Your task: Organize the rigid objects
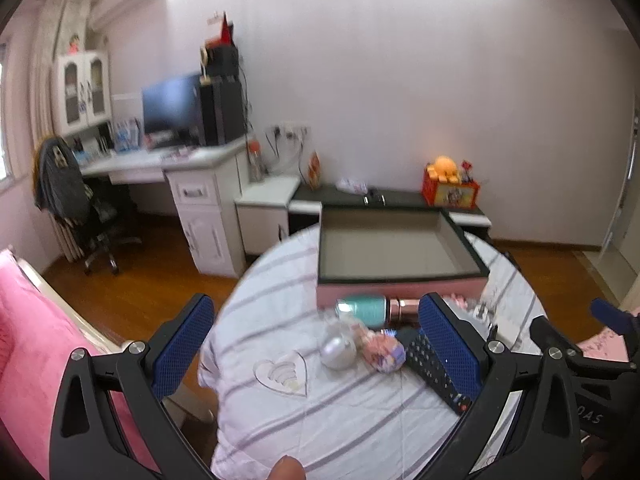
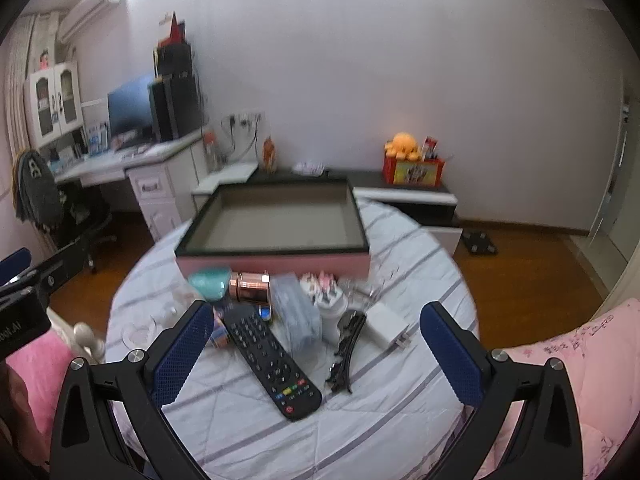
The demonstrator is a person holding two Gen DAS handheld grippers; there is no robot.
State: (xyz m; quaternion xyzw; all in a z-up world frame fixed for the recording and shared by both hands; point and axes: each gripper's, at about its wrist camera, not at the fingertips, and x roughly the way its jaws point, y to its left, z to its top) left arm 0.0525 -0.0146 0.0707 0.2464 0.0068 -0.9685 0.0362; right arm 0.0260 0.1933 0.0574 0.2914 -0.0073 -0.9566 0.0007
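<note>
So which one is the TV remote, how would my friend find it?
Look at the round table with the striped cloth, below the pink open box. The remote control lies nearest the front: long, flat, black, covered in buttons, with coloured ones at its near end.

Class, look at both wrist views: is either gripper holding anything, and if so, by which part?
Nothing is held. The left gripper and right gripper both stand wide open above the table, with the remote and the other items lying untouched.
</note>
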